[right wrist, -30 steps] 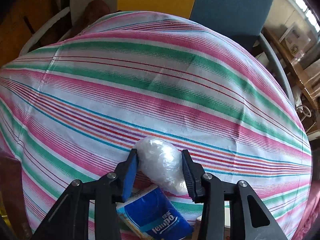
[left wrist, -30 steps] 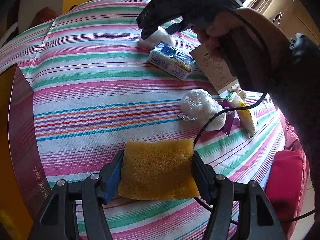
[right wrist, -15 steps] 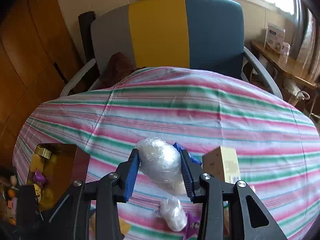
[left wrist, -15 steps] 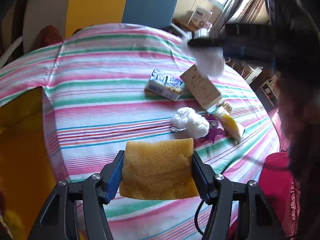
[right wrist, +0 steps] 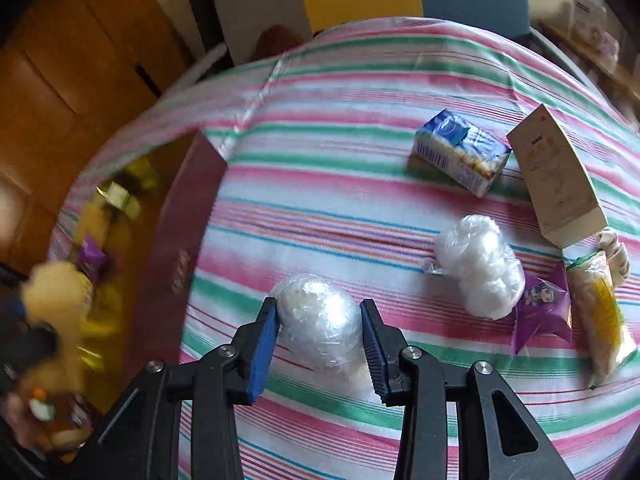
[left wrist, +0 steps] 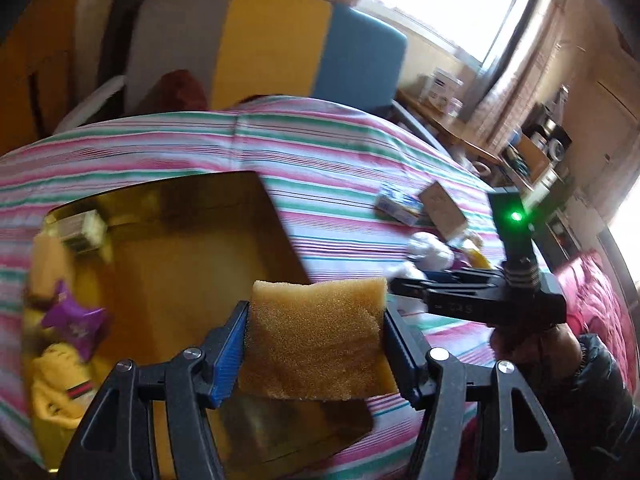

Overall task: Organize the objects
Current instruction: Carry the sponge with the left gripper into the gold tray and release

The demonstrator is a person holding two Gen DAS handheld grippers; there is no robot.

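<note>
Left wrist view: our left gripper [left wrist: 316,344] clamps a yellow-brown sponge [left wrist: 316,340] between its blue pads, held above the near right corner of the open box [left wrist: 280,216]. This view alone gives the box's gold interior; against its left wall we count one purple wrapper [left wrist: 76,322] and one yellow packet [left wrist: 60,380], with other items farther back too blurred to name. Right of the box, our right gripper [left wrist: 408,290] shows side-on, a green light on its mount.

Right wrist view: only the box's maroon outer wall [right wrist: 180,256] reads clearly, its contents smeared. Right of the box, our right gripper [right wrist: 320,324] pinches one clear-wrapped white bundle [right wrist: 320,324] above the striped cloth [right wrist: 320,152]. This view alone lays out the loose goods, all well right of the box: one blue tissue pack [right wrist: 460,156], one more wrapped white bundle [right wrist: 480,268], one tan carton [right wrist: 556,184], one purple snack pouch [right wrist: 542,308], one yellow packet [right wrist: 604,316]. That makes two white bundles. A small pale item above the yellow packet we cannot identify.
</note>
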